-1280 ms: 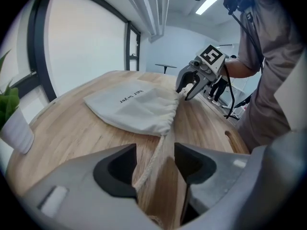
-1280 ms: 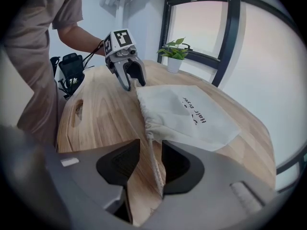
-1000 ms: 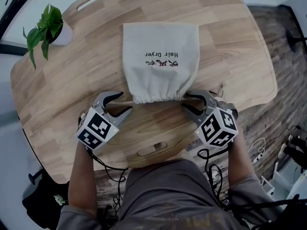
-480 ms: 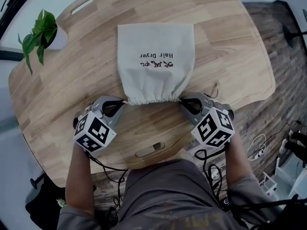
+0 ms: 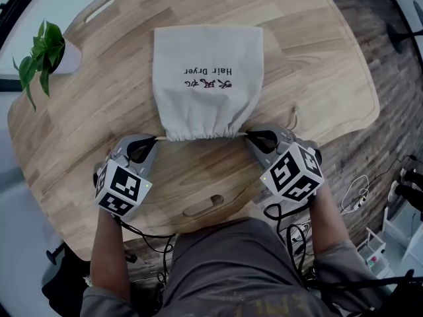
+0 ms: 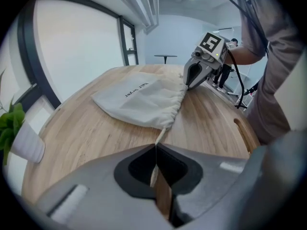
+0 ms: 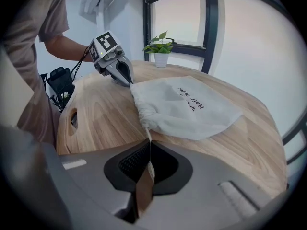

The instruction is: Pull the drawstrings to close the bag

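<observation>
Wooden table (image 5: pixel 330 65) fills the head view, with a potted plant (image 5: pixel 39 51) at its far left edge. The cloth bag (image 5: pixel 206 58) lies flat mid-table, gathered mouth toward the person, with the left gripper (image 5: pixel 149 140) and right gripper (image 5: pixel 254 136) at its two corners. Left gripper view: jaws pressed together on the left drawstring (image 6: pixel 161 134). Right gripper view: jaws, just closed, pinch the right drawstring (image 7: pixel 147 137).

The bag (image 5: pixel 206 78) is cream with black and red print and has beige drawstrings (image 6: pixel 160 137). The desk (image 5: pixel 317 58) shows pale wood grain. The grey left tool (image 5: pixel 156 139) and right tool (image 5: pixel 249 136) bear black-and-white marker squares. The plant (image 5: pixel 36 51) is green and its pot (image 5: pixel 68 55) white.
</observation>
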A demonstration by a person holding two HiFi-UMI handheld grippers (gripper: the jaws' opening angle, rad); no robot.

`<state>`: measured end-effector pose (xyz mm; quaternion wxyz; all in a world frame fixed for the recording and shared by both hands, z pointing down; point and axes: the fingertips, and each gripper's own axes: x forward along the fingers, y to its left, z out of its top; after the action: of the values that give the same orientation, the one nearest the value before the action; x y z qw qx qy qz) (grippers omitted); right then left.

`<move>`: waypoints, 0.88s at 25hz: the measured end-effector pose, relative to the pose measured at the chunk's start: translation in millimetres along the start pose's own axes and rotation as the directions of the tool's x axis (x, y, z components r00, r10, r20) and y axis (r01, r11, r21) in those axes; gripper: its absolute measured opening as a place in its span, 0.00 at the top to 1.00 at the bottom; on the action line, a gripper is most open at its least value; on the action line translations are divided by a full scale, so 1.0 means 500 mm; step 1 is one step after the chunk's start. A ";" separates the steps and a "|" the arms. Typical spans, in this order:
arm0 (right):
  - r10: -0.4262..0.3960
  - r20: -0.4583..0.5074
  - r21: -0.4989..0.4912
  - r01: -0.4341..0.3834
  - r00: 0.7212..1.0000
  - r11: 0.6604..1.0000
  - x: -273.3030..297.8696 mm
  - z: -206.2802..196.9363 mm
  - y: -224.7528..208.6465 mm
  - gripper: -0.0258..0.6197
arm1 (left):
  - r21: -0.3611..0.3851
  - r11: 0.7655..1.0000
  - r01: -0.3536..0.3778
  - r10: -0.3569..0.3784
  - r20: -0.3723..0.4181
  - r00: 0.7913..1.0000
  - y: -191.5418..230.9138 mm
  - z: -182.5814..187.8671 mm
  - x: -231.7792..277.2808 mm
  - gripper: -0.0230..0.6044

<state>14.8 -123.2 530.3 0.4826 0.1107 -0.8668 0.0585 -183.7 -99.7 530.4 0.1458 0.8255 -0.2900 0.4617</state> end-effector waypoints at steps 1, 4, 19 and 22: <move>0.000 0.000 0.009 0.000 1.000 1.000 -0.004 -0.006 -0.002 0.91 | -0.017 1.000 -0.003 0.003 0.005 1.000 0.004 -0.003 -0.001 0.95; 0.002 0.004 0.030 -0.002 1.000 1.000 -0.019 -0.029 -0.012 0.91 | -0.057 0.998 -0.007 0.008 0.006 1.000 0.014 -0.012 -0.007 0.95; 0.009 0.013 0.054 -0.010 1.000 0.998 -0.057 -0.105 -0.040 0.91 | -0.099 0.995 -0.019 0.019 -0.007 1.000 0.033 -0.047 -0.015 0.95; 0.002 0.007 0.059 -0.002 1.000 0.998 -0.055 -0.104 -0.043 0.91 | -0.103 0.994 -0.039 0.038 -0.008 0.999 0.037 -0.046 -0.015 0.95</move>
<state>77.0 -129.3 534.0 0.4761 0.1241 -0.8665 0.0842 -213.7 -99.9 535.7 0.1802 0.8097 -0.3290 0.4513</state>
